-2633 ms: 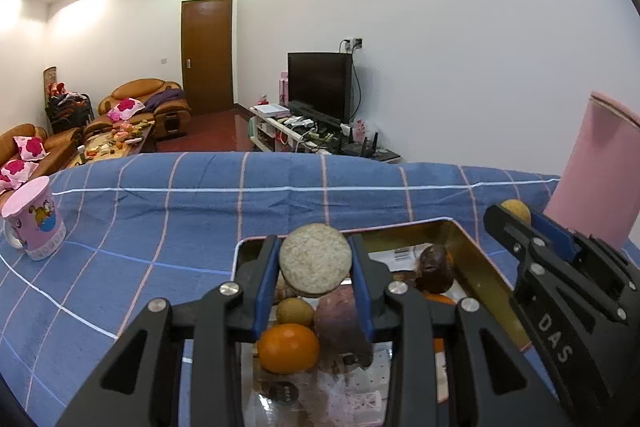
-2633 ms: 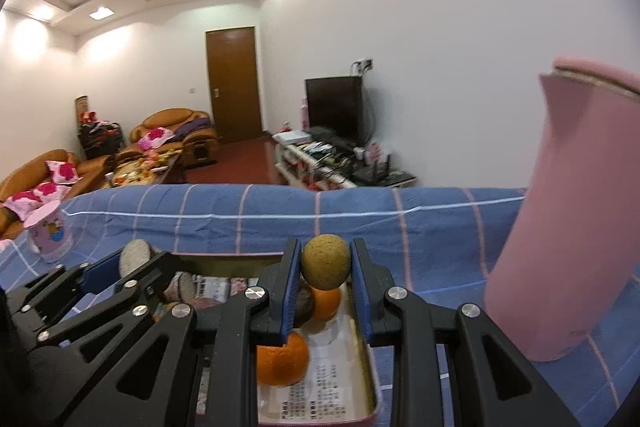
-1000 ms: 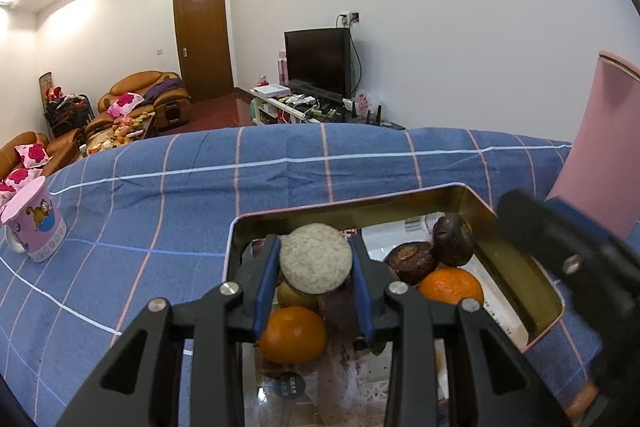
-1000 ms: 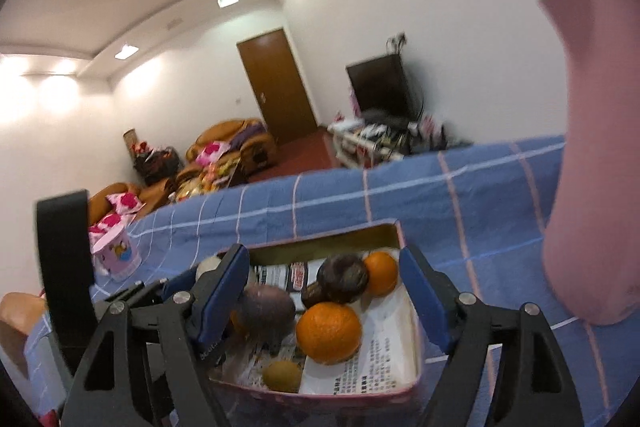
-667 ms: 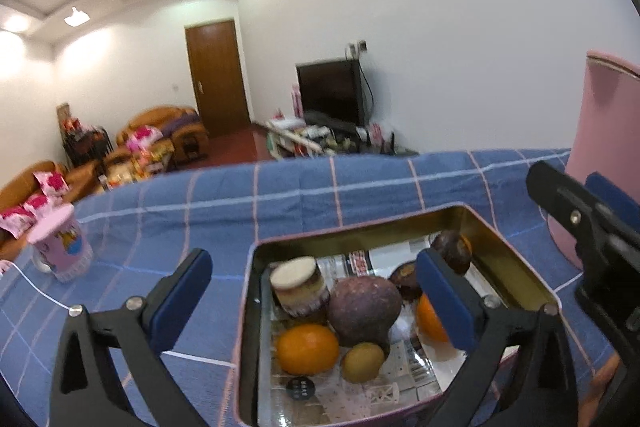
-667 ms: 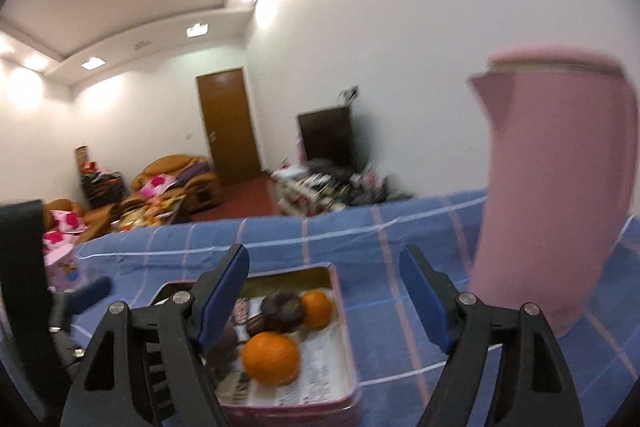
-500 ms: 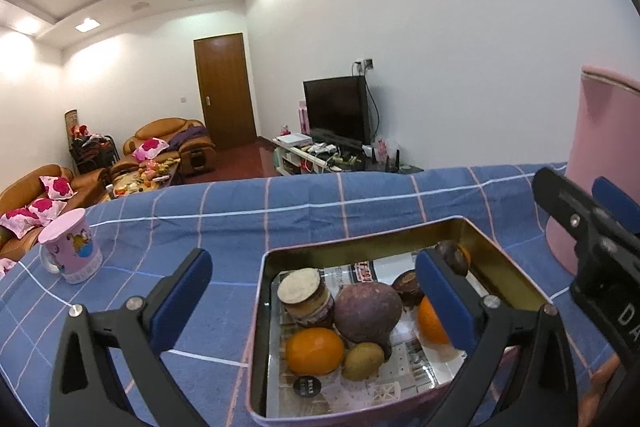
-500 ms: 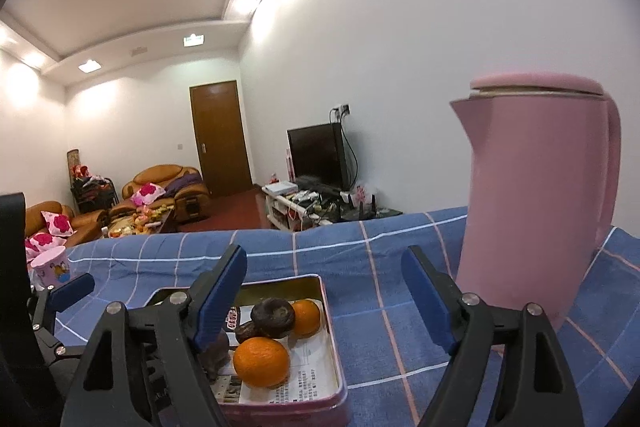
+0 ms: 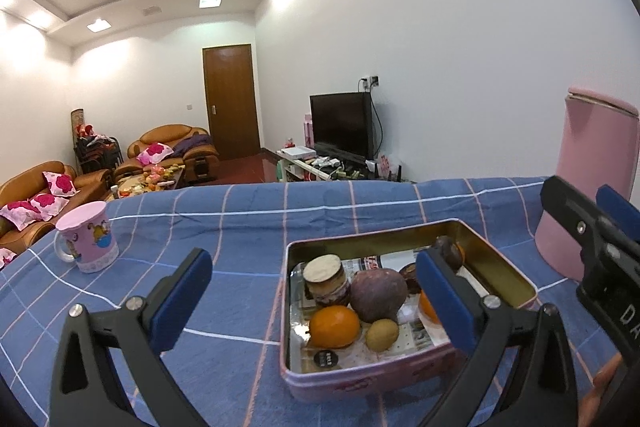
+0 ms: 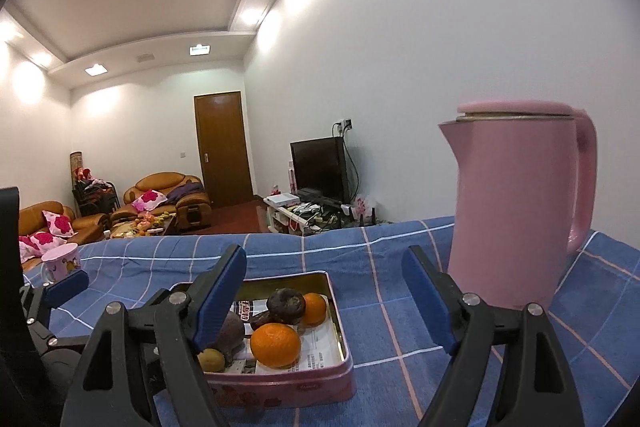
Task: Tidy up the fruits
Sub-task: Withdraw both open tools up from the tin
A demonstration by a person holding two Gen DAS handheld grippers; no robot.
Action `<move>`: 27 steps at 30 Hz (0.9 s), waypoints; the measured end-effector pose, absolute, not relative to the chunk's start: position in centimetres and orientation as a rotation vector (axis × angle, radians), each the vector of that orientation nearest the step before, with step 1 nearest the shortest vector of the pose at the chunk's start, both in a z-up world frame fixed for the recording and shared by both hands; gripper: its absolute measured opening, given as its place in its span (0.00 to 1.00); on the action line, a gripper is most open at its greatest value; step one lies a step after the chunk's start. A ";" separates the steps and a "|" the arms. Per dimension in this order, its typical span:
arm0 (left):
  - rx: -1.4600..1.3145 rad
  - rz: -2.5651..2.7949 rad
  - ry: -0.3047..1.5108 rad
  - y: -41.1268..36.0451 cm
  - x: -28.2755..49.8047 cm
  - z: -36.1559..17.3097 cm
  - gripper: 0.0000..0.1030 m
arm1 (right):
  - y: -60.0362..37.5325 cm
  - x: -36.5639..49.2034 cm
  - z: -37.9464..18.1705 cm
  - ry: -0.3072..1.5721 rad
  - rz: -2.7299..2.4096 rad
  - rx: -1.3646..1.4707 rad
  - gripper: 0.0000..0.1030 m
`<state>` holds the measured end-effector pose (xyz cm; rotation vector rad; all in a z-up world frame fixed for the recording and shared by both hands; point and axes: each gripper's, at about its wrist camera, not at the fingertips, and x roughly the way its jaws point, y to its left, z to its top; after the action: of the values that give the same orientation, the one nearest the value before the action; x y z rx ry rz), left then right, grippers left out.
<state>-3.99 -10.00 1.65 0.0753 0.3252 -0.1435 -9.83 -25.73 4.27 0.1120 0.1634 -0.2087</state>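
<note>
A pink tin (image 9: 360, 381) on the blue checked cloth holds the fruit: an orange (image 9: 334, 321), a kiwi (image 9: 382, 335), a big purple fruit (image 9: 378, 293), dark fruits (image 9: 450, 253) and a beige-topped jar-like piece (image 9: 324, 281). My left gripper (image 9: 312, 267) is open wide, nothing between its fingers, and sits back from the tin's near side. My right gripper (image 10: 324, 279) is also open with nothing in it, behind the tin (image 10: 280, 391). Inside the tin I see an orange (image 10: 275, 345), a smaller orange (image 10: 314, 309) and a dark fruit (image 10: 286, 303).
A tall pink kettle (image 10: 520, 207) stands on the cloth to the right of the tin. A pink mug (image 9: 86, 243) sits at the far left. The right gripper's body (image 9: 592, 227) shows at the left view's right edge. A living room lies beyond the table.
My left gripper opened and left the beige-topped piece standing in the tin. The right gripper let go of its brown fruit earlier. Both grippers drew back from the tin and tilted upward.
</note>
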 end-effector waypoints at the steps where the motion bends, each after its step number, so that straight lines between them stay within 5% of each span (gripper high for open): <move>1: 0.076 -0.144 0.321 -9.9 -4.2 1.6 1.00 | -25.5 -10.1 4.3 0.158 -0.214 0.107 0.79; 27: 0.075 -0.135 0.308 -9.5 -5.2 1.8 1.00 | -24.7 -11.8 4.9 0.098 -0.264 0.068 0.84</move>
<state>-5.18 -9.45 1.75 0.0747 0.3084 -0.1352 -11.76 -24.73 4.89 0.0675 0.0980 -0.2640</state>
